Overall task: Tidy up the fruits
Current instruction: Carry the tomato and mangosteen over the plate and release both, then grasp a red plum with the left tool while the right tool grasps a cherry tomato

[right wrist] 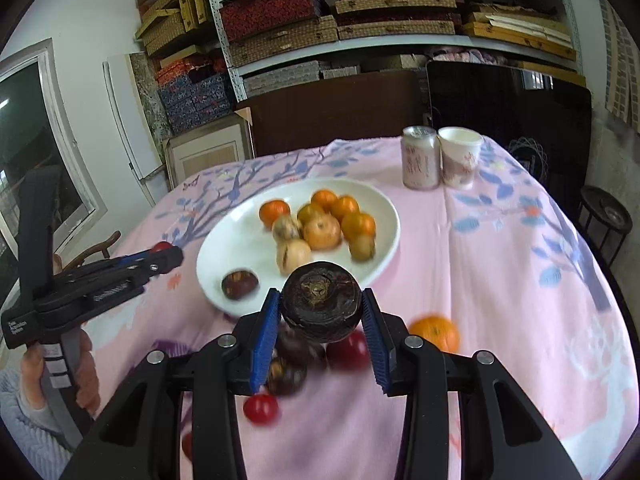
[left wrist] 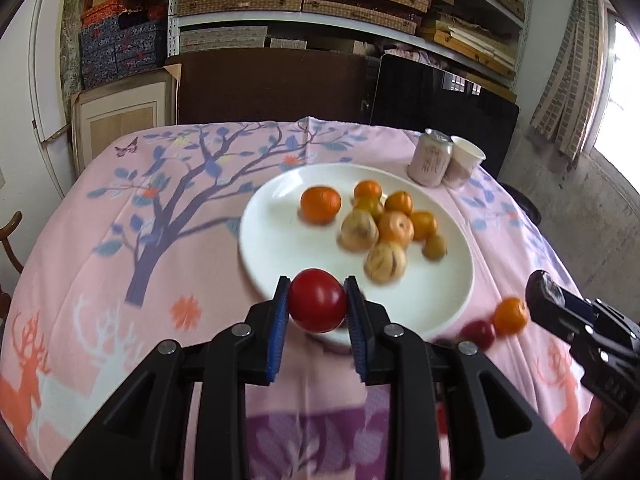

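Left tool (left wrist: pixel 317 300): closed around a red tomato (left wrist: pixel 318 300), nearest the lens, held over the near rim of the white plate (left wrist: pixel 280 248).
Right tool (right wrist: pixel 320 312): clamped on a dark round fruit (right wrist: pixel 321 306), over the plate's near edge.
Plate: centre of the pink surface (left wrist: pixel 100 240); carries oranges (left wrist: pixel 321 204) and pale yellowish fruits (left wrist: pixel 359 230) clustered toward its right half, plus one dark fruit (right wrist: pixel 239 285) at its near left.
Loose fruit: an orange (right wrist: pixel 435 333), small red tomatoes (right wrist: pixel 261 409) and dark fruits (right wrist: pixel 286 376) lie on the surface near the plate's near right side.
Far right: a can (right wrist: pixel 419 157) and a paper cup (right wrist: pixel 459 156) stand side by side.
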Demonstrator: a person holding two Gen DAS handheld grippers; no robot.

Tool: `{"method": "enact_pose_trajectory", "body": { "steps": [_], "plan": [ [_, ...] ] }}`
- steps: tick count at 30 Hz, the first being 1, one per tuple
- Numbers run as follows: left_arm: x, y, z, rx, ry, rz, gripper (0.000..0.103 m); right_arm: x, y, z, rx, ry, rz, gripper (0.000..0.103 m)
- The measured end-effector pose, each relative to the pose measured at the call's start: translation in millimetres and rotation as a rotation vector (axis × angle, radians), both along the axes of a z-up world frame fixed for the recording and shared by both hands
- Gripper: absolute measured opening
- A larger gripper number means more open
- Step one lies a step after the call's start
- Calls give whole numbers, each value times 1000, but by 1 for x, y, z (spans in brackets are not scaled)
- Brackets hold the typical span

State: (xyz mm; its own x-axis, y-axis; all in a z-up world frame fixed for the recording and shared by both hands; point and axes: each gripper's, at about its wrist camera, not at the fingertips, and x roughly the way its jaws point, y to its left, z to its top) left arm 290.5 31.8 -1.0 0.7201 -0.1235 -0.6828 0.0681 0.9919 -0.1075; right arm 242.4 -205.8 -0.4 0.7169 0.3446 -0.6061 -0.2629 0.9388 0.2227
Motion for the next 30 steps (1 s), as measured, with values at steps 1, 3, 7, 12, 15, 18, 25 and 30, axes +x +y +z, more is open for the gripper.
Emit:
{"method": "enact_pose_trajectory", "body": {
  "steps": [1,3,7,12,15,18,25,30],
  "plan": [
    [10,-2,-2,4,4,5,26,9,4,0,2,2,2,41],
    [30,-4,-9,13,19,14,26,27,11,-6,11,16,5,41],
    [59,-8,-33,24,70,3,32,55,19,-27,45,47,7,48],
    [57,-6,-42,22,62,0,62,54,3,-29,85,34,-26,57],
    [52,1,-39,-11,60,10,67,48,-4,-27,114,26,-37,62],
    [42,4,-38,-12,58,23,70,41,-9,-27,80,0,-70,66],
    [-12,-5,-30,35,14,11,85,23,-35,-28,94,-23,-140,74],
    [-78,-19,-32,65,-18,-62,88,0,-64,-31,154,-16,-211,82]
  ]
}}
